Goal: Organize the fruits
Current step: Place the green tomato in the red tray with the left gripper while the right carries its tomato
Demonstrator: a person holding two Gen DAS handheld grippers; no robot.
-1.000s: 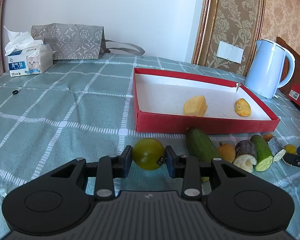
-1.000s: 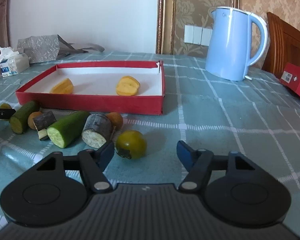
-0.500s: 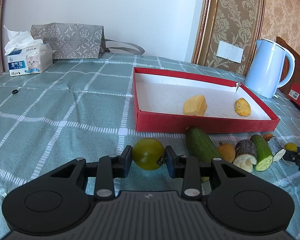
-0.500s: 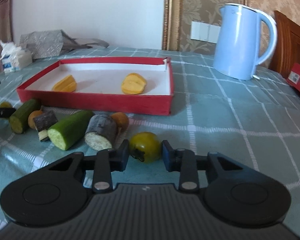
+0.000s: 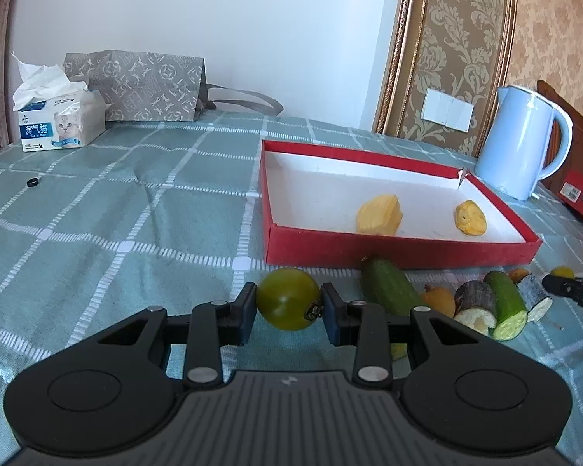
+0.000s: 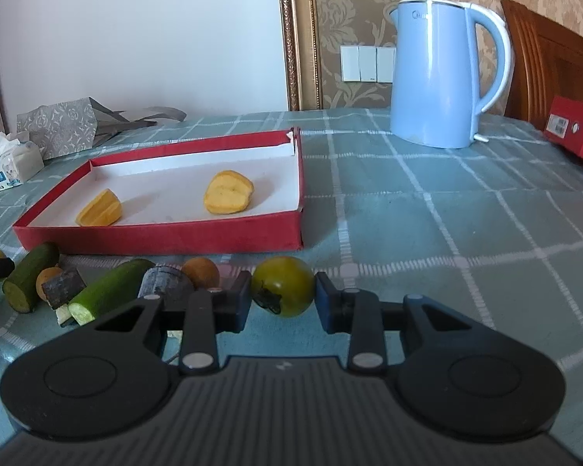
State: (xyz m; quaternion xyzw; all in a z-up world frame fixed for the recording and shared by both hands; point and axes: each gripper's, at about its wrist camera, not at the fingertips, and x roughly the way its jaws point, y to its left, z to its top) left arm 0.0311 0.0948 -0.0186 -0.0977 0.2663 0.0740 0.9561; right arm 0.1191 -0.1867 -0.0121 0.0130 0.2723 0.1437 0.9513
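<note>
Right gripper closing on a tomato

The right gripper (image 6: 283, 297) is clamping the green tomato (image 6: 283, 285), its jaws having just been closing.

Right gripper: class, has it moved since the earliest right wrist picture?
Yes. The right gripper has advanced toward the red tray, and its fingers, having just closed, now clamp the green tomato.

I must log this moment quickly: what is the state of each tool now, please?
Left tool: closed, holding a green tomato.
Right tool: its jaws have just been closing; closed, holding another green tomato.
</note>
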